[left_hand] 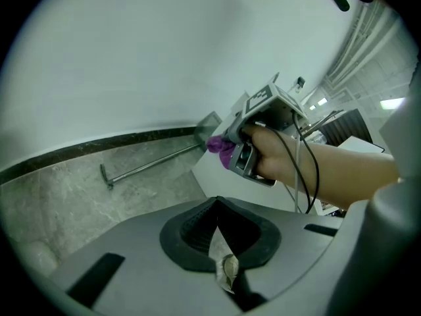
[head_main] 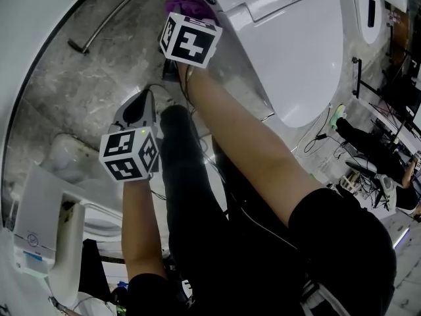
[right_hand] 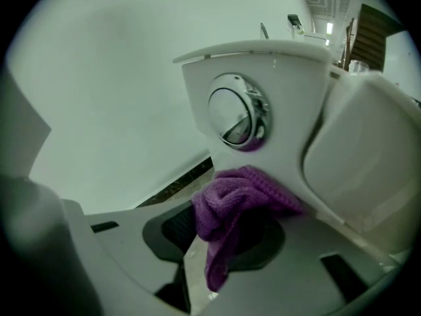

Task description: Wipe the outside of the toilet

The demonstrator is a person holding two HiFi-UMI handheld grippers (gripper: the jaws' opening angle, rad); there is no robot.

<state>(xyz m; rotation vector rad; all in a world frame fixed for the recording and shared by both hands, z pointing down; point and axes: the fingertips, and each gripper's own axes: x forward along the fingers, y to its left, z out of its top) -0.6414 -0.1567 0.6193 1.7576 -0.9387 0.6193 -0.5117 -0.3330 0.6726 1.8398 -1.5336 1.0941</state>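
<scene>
Up against the toilet tank (right_hand: 289, 104), just under the flush button (right_hand: 238, 118), the purple cloth (right_hand: 230, 199) is pressed.
It's pinched in the right gripper (right_hand: 220, 245); left gripper (left_hand: 220, 242) is held nearer, jaws together, empty.

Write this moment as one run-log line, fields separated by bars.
right tool: shut on purple cloth | cloth: against toilet tank below flush button | left tool: empty, away from tank

The right gripper (head_main: 189, 20) holds a purple cloth (head_main: 185, 5) against the white toilet (head_main: 296, 45); the left gripper (head_main: 139, 104) hovers apart.
</scene>
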